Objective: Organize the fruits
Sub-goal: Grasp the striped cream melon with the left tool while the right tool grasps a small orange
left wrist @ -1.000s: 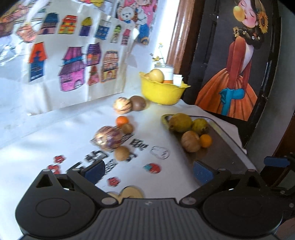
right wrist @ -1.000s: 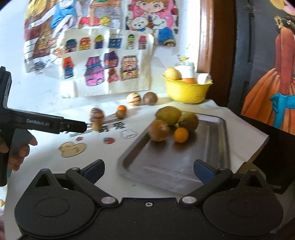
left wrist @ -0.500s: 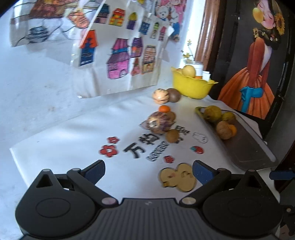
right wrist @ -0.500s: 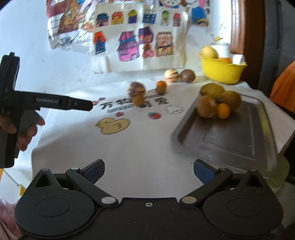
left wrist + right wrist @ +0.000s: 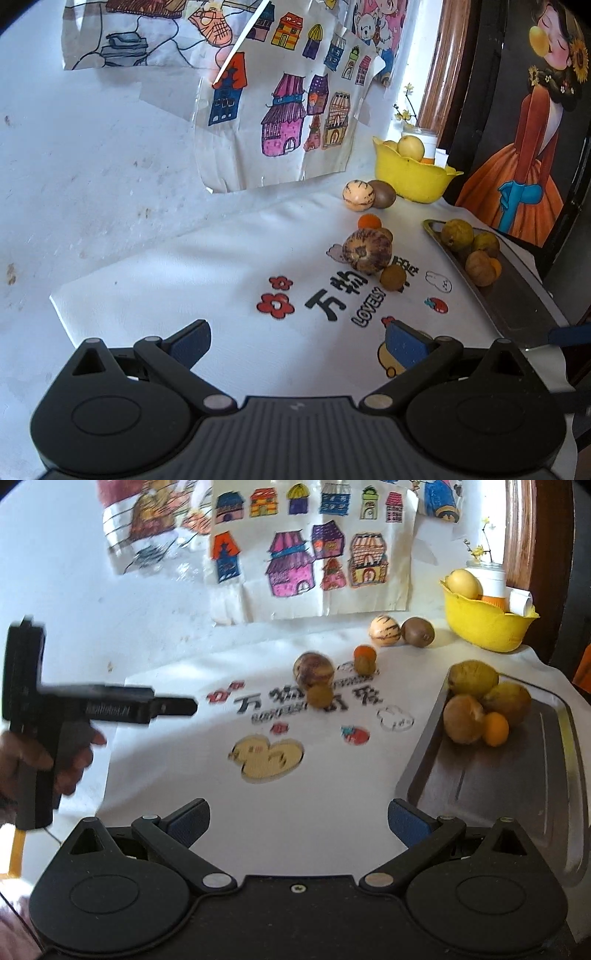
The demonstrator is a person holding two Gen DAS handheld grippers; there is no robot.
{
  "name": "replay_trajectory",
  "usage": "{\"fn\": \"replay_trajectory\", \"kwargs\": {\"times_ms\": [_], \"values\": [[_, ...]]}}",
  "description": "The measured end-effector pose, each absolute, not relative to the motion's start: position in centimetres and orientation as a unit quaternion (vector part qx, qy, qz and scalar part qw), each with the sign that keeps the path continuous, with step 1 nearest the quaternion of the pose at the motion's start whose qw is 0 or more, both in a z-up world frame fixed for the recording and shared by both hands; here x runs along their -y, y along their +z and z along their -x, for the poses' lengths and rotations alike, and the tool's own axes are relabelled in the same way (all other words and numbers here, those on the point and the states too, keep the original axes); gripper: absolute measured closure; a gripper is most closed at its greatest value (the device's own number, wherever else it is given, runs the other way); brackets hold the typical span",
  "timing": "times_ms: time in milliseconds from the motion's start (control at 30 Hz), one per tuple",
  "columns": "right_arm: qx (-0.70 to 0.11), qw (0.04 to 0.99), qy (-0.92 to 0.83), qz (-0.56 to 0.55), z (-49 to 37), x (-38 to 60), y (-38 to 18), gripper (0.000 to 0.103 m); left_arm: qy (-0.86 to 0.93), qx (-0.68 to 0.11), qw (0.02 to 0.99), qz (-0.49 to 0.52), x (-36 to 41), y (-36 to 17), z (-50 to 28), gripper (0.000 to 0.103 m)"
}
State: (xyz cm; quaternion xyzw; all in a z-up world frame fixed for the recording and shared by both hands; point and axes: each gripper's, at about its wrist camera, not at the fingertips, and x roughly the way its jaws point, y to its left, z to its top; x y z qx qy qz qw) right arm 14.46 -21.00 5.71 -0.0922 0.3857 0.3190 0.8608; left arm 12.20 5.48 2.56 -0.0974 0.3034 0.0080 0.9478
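Loose fruits lie on the white printed cloth (image 5: 207, 280): a big mottled purple fruit (image 5: 366, 250), a small brown one (image 5: 393, 277), a small orange (image 5: 369, 222), a striped cream fruit (image 5: 357, 195) and a kiwi (image 5: 383, 194). Several fruits are piled at the far end of the metal tray (image 5: 491, 797), among them a brown one (image 5: 463, 719) and a small orange one (image 5: 495, 729). My left gripper (image 5: 297, 343) is open and empty, well short of the fruits. My right gripper (image 5: 298, 819) is open and empty too, over the cloth beside the tray's near left corner.
A yellow bowl (image 5: 487, 622) holding fruit stands at the back right by a white jar (image 5: 487, 576). Children's drawings (image 5: 314, 554) hang on the wall behind. A dark poster (image 5: 524, 122) stands right of the table. A hand holds the left gripper's handle (image 5: 44, 738).
Both grippers have pulled back and swung left, so the fruits and tray now sit farther off and to the right. Both stay open and empty. No fruit has moved.
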Motion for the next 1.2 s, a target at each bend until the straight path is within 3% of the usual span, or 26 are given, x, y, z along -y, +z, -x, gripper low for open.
{"fn": "replay_trajectory", "kwargs": {"times_ms": [500, 933, 1200], "values": [[-0.393, 0.877, 0.273, 0.052, -28.8, 17.3, 9.8, 0.001, -0.069, -0.292, 0.946, 0.119, -4.7, 3.1, -18.5, 0.0], [-0.455, 0.846, 0.276, -0.002, -39.3, 14.0, 5.0, 0.001, -0.077, -0.324, 0.935, 0.124, -2.8, 1.8, -25.3, 0.001], [-0.477, 0.833, 0.279, 0.0, -41.7, 12.5, 2.6, 0.018, -0.078, -0.339, 0.928, 0.135, -2.5, 0.7, -27.7, 0.003]]}}
